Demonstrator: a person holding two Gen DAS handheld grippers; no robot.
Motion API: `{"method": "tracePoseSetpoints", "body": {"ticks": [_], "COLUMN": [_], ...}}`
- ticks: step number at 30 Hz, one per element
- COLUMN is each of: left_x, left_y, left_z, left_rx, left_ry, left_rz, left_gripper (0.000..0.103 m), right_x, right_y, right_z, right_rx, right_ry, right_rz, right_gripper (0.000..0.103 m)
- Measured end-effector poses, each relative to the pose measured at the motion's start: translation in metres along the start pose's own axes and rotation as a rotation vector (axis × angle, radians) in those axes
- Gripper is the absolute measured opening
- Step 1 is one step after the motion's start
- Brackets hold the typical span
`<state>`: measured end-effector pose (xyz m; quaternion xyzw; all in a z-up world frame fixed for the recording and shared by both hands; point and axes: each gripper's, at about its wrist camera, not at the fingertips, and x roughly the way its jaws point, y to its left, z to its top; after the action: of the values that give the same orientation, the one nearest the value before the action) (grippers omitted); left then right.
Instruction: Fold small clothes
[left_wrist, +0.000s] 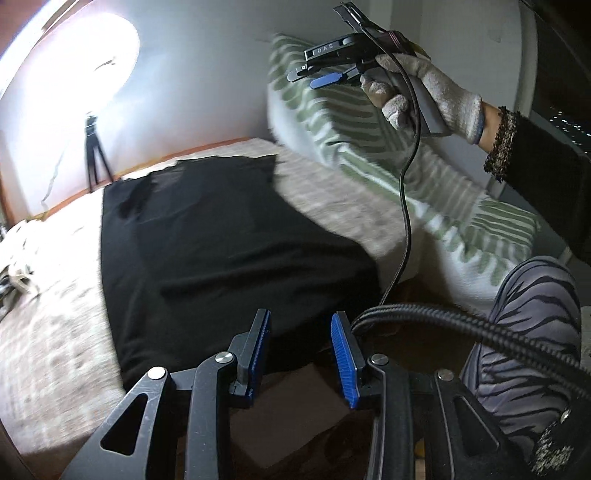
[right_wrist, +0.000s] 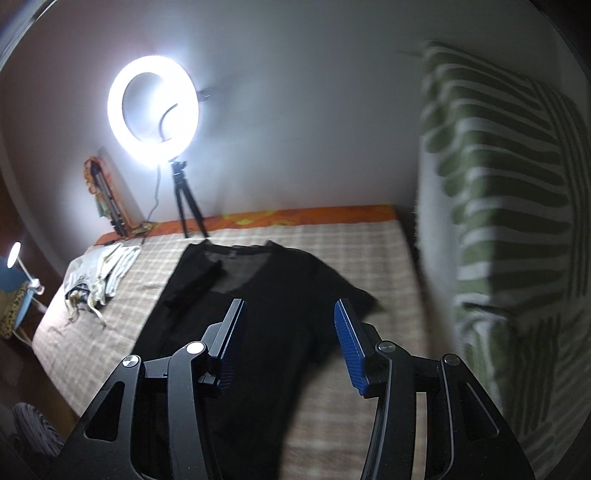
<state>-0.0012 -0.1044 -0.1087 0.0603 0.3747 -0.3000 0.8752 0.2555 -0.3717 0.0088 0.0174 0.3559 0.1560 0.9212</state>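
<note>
A black T-shirt (left_wrist: 221, 236) lies spread flat on the checked bed cover (left_wrist: 55, 332), its left sleeve folded inward. It also shows in the right wrist view (right_wrist: 280, 295). My left gripper (left_wrist: 301, 317) is open and empty, just above the shirt's near hem. My right gripper (right_wrist: 288, 306) is open and empty, held high above the shirt. In the left wrist view the right gripper (left_wrist: 325, 70) is seen raised in a gloved hand at the upper right.
A green striped blanket (right_wrist: 498, 203) is piled along the bed's right side. Light-coloured clothes (right_wrist: 99, 273) lie at the bed's far left. A ring light on a tripod (right_wrist: 153, 107) stands behind the bed. A cable (left_wrist: 406, 206) hangs from the right gripper. My knee (left_wrist: 524, 332) is at the right.
</note>
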Motion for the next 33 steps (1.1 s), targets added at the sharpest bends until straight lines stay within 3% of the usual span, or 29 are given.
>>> {"method": "tracePoseSetpoints", "body": {"ticks": [9,17,22,28,33], "left_x": [0.034,0.080,0.112,0.142,0.156], "left_y": [-0.033,-0.088,-0.111,-0.112,-0.111], "left_z": [0.010,0.013,0.016,0.019,0.018], "left_rx": [0.066,0.213,0.295,0.282,0.282], "left_ry": [0.032,0.023,0.023,0.050,0.062], "left_rz": [-0.066,-0.065,0.004,0.062,0.141], "left_gripper": [0.037,0.045,0.051,0.052,0.051], "right_x": [-0.023,0.003,0.030,0.069,0.107], "right_y": [-0.060,-0.090,-0.090,-0.092,-0.093], "right_z": [-0.024,-0.042,-0.045,-0.042,-0.039], "right_rx": [0.050,0.077,0.041,0.052,0.077], "right_ry": [0.006,0.074,0.124,0.178,0.224], "right_rz": [-0.063,-0.034,0.018,0.118,0.146], "right_gripper": [0.048,0.048,0.051,0.056,0.059]}}
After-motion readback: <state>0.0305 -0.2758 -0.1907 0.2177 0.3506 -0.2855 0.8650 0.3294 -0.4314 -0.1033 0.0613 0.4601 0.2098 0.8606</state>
